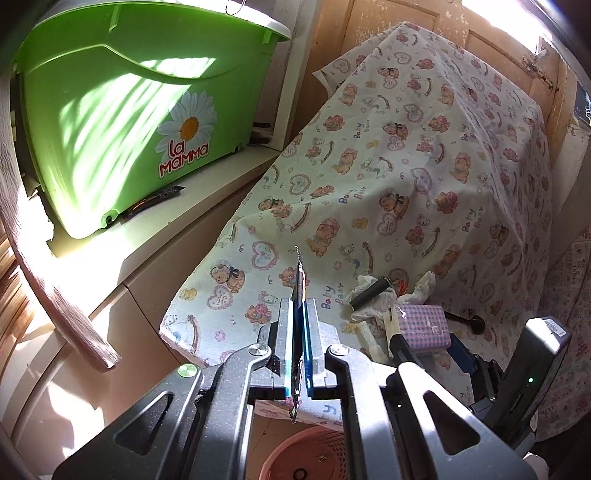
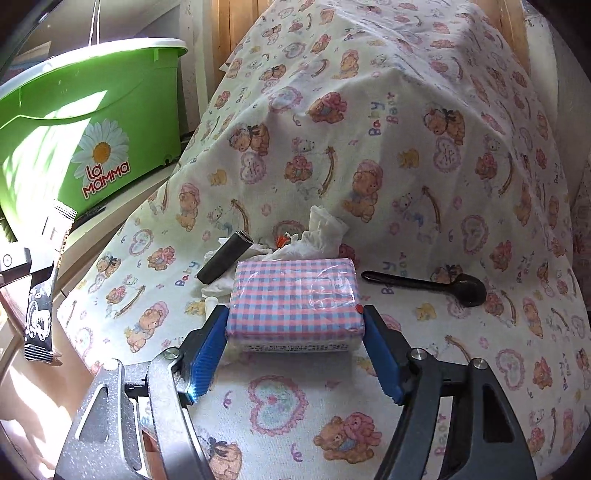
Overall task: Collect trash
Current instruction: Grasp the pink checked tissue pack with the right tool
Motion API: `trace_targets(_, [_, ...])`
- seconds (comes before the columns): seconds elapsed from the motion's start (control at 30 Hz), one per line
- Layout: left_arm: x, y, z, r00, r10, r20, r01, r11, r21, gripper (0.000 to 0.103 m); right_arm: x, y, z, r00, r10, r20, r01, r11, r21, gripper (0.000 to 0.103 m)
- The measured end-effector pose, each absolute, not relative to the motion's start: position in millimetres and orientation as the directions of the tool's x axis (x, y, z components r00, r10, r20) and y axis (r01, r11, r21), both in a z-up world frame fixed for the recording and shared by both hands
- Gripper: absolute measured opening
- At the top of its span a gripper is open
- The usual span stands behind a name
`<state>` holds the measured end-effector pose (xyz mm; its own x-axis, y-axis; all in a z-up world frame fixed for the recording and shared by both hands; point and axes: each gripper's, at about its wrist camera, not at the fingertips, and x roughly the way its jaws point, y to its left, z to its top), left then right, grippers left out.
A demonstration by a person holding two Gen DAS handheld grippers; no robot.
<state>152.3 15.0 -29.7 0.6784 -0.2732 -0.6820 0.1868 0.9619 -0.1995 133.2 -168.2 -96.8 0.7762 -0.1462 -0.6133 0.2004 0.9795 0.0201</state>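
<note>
My left gripper is shut on a thin black printed sachet wrapper, seen edge-on between its pads. In the right wrist view the same wrapper hangs at the far left. A pink-and-blue checked tissue pack lies on the bear-print cloth, and my right gripper has its blue pads pressed on the pack's two sides. Just behind the pack lie a black tube and crumpled white tissue.
A black spoon lies right of the pack. A green "La Mamma" tub stands on a white cabinet to the left. A pink basket sits on the floor below my left gripper. Wooden doors stand behind the covered mound.
</note>
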Motion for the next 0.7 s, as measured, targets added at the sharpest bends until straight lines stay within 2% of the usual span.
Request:
trace_targets(0.4, [131.2, -1.5, -24.4, 0.692, -0.292, -0.660, 0.254, 0.955, -0.155, 0.004, 97.0, -201.6, -62.5, 0.806, -0.151, -0.572, 0.222, 0.973, 0.056, 0.074])
trace_targets(0.7, [117.9, -7.1, -23.3, 0.692, -0.305, -0.654, 0.281, 0.949, -0.145, 0.004, 67.3, -217.1, -46.7, 0.818, -0.154, -0.555, 0.203, 0.979, 0.028, 0.074])
